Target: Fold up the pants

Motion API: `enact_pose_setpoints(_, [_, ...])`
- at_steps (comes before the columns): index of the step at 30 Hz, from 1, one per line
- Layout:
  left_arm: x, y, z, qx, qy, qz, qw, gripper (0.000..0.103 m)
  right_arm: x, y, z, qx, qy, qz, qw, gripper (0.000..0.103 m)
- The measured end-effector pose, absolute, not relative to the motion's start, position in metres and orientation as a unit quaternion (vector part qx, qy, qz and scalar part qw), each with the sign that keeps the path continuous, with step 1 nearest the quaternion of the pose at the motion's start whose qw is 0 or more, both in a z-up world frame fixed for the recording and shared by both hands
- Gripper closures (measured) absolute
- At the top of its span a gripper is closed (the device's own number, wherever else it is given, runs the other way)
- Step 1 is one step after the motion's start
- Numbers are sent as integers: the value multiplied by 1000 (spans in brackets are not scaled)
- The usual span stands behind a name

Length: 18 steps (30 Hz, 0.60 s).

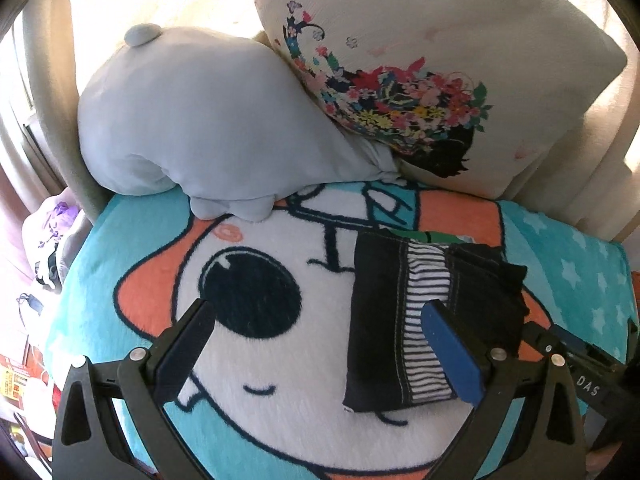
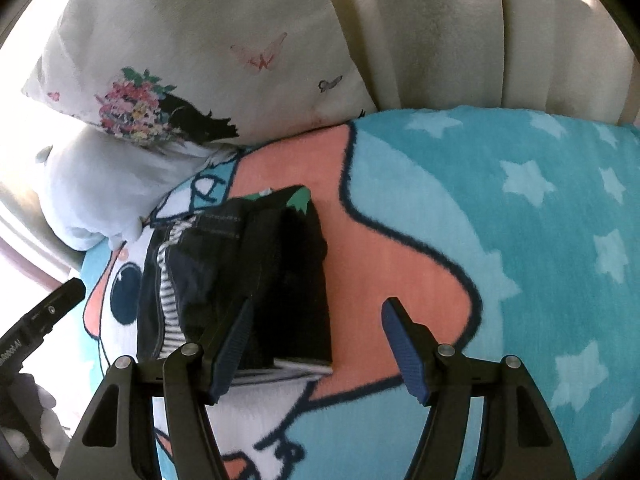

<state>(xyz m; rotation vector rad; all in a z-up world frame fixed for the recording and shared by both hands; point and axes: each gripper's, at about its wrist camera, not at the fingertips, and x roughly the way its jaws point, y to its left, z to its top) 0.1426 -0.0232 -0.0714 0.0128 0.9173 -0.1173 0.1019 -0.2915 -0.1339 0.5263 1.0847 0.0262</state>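
Observation:
The dark denim pants [image 1: 384, 312] with a striped lining lie folded into a small bundle on a cartoon blanket [image 1: 280, 320]. They also show in the right wrist view [image 2: 272, 280]. My left gripper [image 1: 320, 344] is open and empty, with its right finger over the bundle's striped part and its left finger over the blanket. My right gripper [image 2: 316, 344] is open and empty, its left finger over the bundle's near edge and its right finger over the orange patch. The right gripper's tip also shows in the left wrist view [image 1: 568, 356].
A pale blue plush pillow [image 1: 208, 128] and a white floral cushion [image 1: 420, 64] lean against the cream sofa back [image 2: 460, 40] behind the blanket. Clutter lies past the blanket's left edge [image 1: 44, 248]. The left gripper's body shows at the left in the right wrist view [image 2: 44, 312].

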Motion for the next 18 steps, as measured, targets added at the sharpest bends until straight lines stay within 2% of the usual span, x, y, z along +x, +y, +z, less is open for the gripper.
enact_pose_setpoints(9, [101, -28, -53, 14, 408, -46, 912, 0, 77, -290, -124, 235, 505, 18, 830, 32])
enact_pose_setpoints(18, [52, -23, -14, 10, 333, -14, 943, 0, 57, -285, -107, 220, 493, 32, 841, 31])
